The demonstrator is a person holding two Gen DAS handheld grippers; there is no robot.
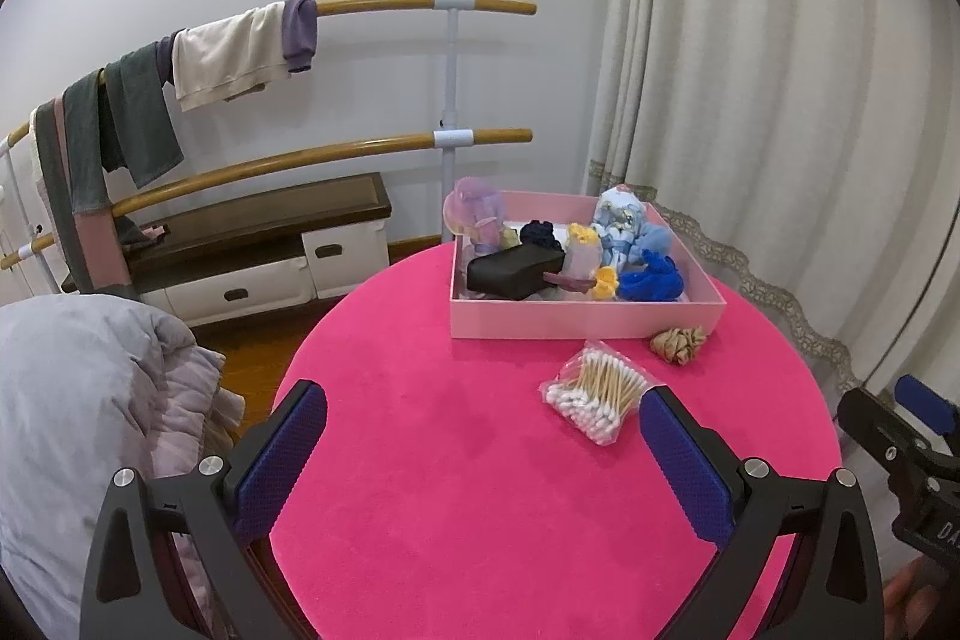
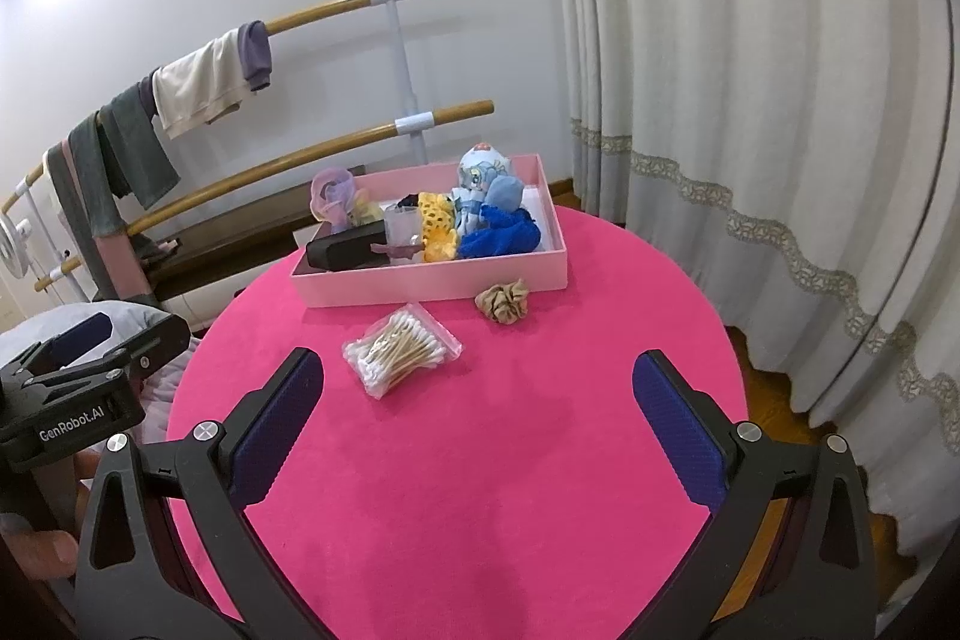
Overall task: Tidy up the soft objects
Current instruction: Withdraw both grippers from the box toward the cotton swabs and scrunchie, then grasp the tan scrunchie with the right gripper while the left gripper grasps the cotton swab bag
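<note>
Both tongs are standing wide apart with nothing between their blue pads: the left gripper (image 1: 483, 427) is hovering over the near edge of the round pink table (image 1: 480, 520), and the right gripper (image 2: 477, 397) is doing the same on its side, each empty. A pink box (image 2: 432, 283) is sitting at the far edge of the table, holding a blue cloth (image 2: 501, 232), a yellow knitted piece (image 2: 438, 226), a black case (image 2: 348, 250), a clear cup (image 2: 401, 223) and two soft dolls, one purple-haired (image 2: 333, 196) and one pale blue (image 2: 480, 172). A tan scrunchie (image 2: 504, 301) is lying on the table just in front of the box's right end, apart from it. A clear bag of cotton swabs (image 2: 402, 349) is resting nearer the middle, between the box and the grippers, touching neither.
</note>
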